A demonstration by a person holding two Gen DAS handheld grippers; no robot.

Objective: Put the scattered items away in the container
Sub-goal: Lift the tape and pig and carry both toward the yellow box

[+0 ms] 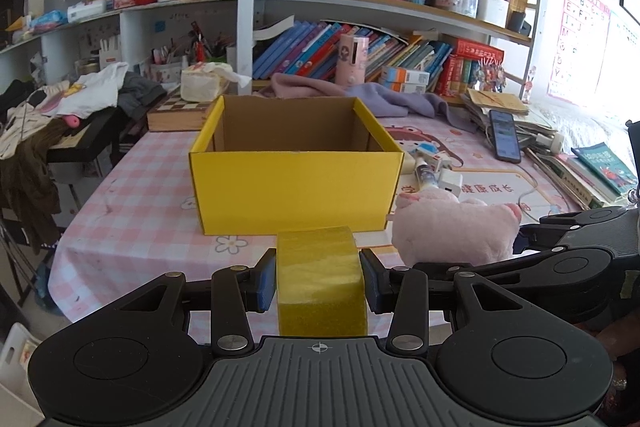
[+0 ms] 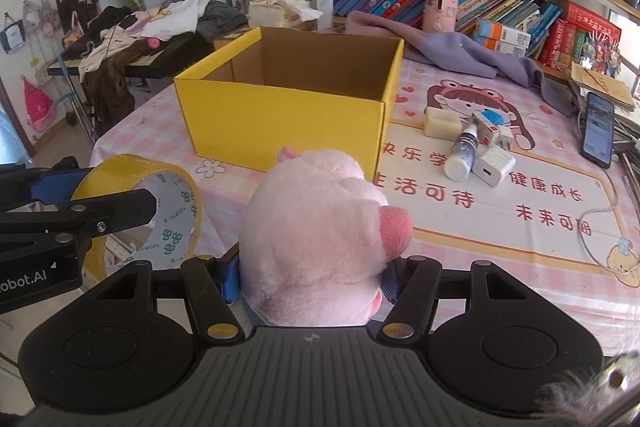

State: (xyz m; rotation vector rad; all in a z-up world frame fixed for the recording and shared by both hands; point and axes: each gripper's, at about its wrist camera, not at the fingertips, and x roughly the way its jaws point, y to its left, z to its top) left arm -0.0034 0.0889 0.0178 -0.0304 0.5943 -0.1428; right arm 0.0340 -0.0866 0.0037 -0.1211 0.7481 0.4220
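An open yellow cardboard box [image 1: 294, 183] stands on the pink checked tablecloth, its inside bare as far as I can see; it also shows in the right wrist view as the box [image 2: 288, 119]. My left gripper [image 1: 320, 281] is shut on a roll of yellow tape [image 1: 320, 279], held just in front of the box's near wall. My right gripper [image 2: 310, 283] is shut on a pink plush pig [image 2: 316, 227], which hangs to the right of the tape. The tape roll [image 2: 138, 195] and the left gripper's finger show at the left of the right wrist view.
To the right of the box lie a small spray bottle [image 2: 462, 151], a white charger [image 2: 492, 165], a cream block [image 2: 440, 123] and a small blue and white box [image 2: 488, 129]. A phone [image 2: 598, 129] rests at the far right. A purple cloth [image 2: 452, 51] and bookshelves stand behind.
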